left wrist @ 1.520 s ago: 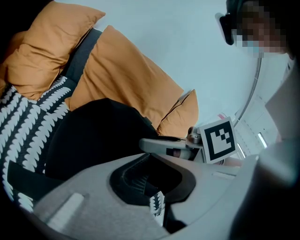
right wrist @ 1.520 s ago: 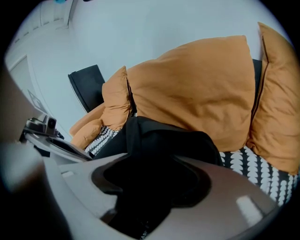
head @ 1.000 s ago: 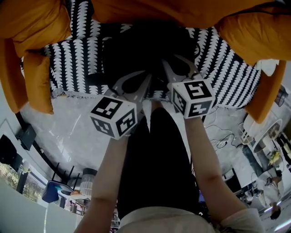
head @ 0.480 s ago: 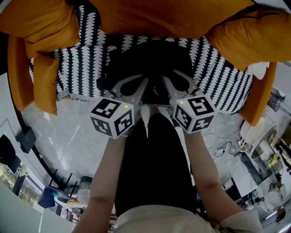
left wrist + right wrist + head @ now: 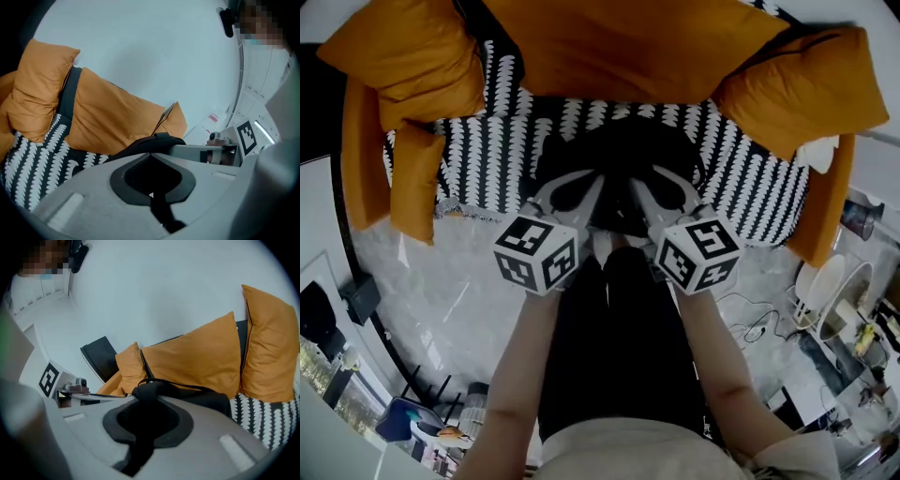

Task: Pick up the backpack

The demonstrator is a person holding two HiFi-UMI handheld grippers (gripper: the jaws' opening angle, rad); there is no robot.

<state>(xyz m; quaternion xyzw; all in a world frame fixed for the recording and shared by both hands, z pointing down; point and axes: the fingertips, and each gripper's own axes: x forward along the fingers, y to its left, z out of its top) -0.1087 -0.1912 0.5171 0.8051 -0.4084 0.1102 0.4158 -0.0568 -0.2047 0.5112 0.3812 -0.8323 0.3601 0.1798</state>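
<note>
The black backpack (image 5: 619,155) hangs over the patterned sofa seat, held by its top between both grippers. My left gripper (image 5: 591,180) is shut on a black strap (image 5: 154,140) that fills the hollow between its jaws. My right gripper (image 5: 649,180) is shut on the padded black handle (image 5: 149,391) in the same way, and the bag's body (image 5: 211,401) shows beyond it. The two grippers sit side by side, close together; each shows in the other's view, the right gripper (image 5: 220,152) and the left gripper (image 5: 70,391). The lower part of the bag is hidden behind the jaws.
A sofa with a black-and-white cover (image 5: 483,159) and large orange cushions (image 5: 619,47) fills the far side. Pale marble floor (image 5: 441,291) lies in front. White furniture and cables (image 5: 825,291) stand at the right. My own legs (image 5: 614,356) are below the grippers.
Both grippers have risen together with the backpack in them, and the sofa now sits lower and smaller in the head view. The grip on the bag looks unchanged.
</note>
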